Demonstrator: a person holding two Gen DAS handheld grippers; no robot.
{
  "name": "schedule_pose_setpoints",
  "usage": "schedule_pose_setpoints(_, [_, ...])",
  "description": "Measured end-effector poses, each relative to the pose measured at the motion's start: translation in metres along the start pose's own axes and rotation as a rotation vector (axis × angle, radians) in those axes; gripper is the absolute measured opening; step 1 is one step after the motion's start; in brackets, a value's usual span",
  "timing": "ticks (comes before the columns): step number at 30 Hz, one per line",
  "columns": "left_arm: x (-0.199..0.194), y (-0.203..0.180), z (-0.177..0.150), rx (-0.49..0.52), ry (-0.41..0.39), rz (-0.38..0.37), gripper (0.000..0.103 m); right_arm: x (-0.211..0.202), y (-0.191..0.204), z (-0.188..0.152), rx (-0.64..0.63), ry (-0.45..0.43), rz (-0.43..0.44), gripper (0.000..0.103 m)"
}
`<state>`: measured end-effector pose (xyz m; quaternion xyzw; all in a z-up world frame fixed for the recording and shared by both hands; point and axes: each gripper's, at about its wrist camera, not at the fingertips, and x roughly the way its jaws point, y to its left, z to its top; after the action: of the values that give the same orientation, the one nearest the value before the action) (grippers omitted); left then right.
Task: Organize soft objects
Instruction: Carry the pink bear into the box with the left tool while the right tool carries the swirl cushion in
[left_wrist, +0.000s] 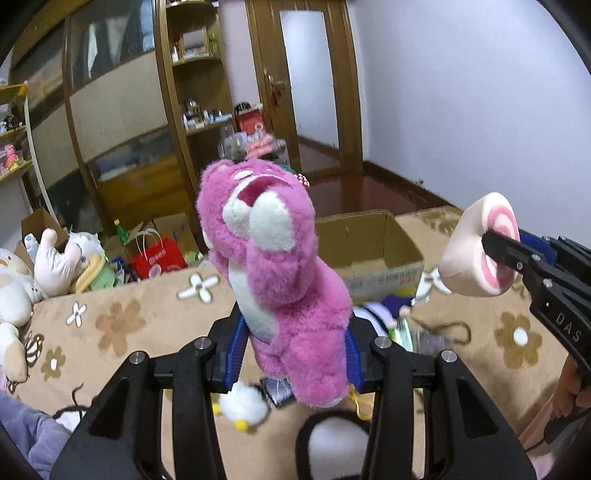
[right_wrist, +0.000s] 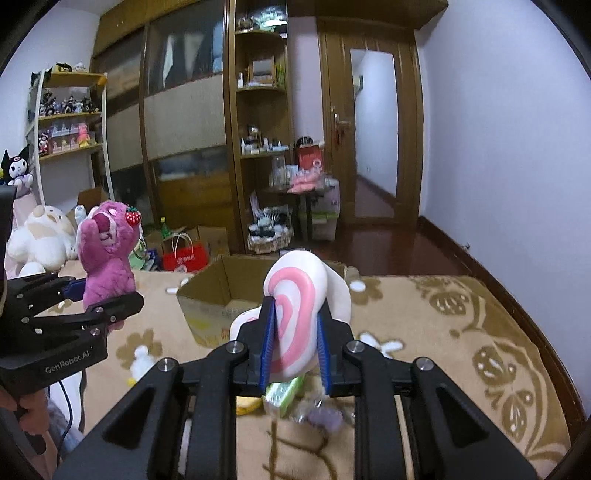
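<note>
My left gripper (left_wrist: 293, 339) is shut on a pink plush bear (left_wrist: 273, 251), held upright above the bed; the bear also shows in the right wrist view (right_wrist: 105, 266) with a strawberry on its ear. My right gripper (right_wrist: 293, 332) is shut on a cream pillow with a pink swirl (right_wrist: 299, 314), held above the bed; it shows at the right of the left wrist view (left_wrist: 476, 247). An open cardboard box (left_wrist: 373, 247) stands on the bed beyond both grippers, also in the right wrist view (right_wrist: 221, 295).
A beige flowered blanket (right_wrist: 443, 332) covers the bed. Small soft items lie under the grippers, among them a white fluffy toy (left_wrist: 243, 406) and green packets (right_wrist: 284, 395). Plush toys (left_wrist: 55, 262) pile at the left. A red bag (left_wrist: 159, 258), shelves and a wardrobe stand behind.
</note>
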<state>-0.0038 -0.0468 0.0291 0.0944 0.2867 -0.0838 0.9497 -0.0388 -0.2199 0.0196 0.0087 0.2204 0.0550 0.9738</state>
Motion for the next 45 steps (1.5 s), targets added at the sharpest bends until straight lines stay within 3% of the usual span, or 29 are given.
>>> schedule_pose_setpoints(6, [0.011,0.0,0.023,0.019,-0.046,0.01,0.043,0.011,-0.002,0.013,-0.005,-0.029,-0.006,0.021])
schedule_pose_setpoints(17, [0.058,-0.004,0.054,0.049,-0.052,-0.005,0.043,0.058,-0.005,0.035,-0.024,-0.044,0.008,0.022])
schedule_pose_setpoints(21, [0.081,0.001,0.056,0.015,-0.025,0.007,0.043,0.075,-0.006,0.039,-0.036,-0.041,0.015,0.022])
schedule_pose_setpoints(32, [0.14,0.007,0.044,-0.039,0.091,-0.067,0.043,0.124,-0.014,0.019,-0.032,0.031,0.047,0.022])
schedule_pose_setpoints(37, [0.162,0.004,0.036,-0.005,0.145,-0.086,0.044,0.136,-0.021,0.007,-0.021,0.048,0.003,0.023])
schedule_pose_setpoints(45, [0.175,-0.004,0.03,0.032,0.177,-0.098,0.046,0.148,-0.03,-0.002,0.022,0.072,0.06,0.028])
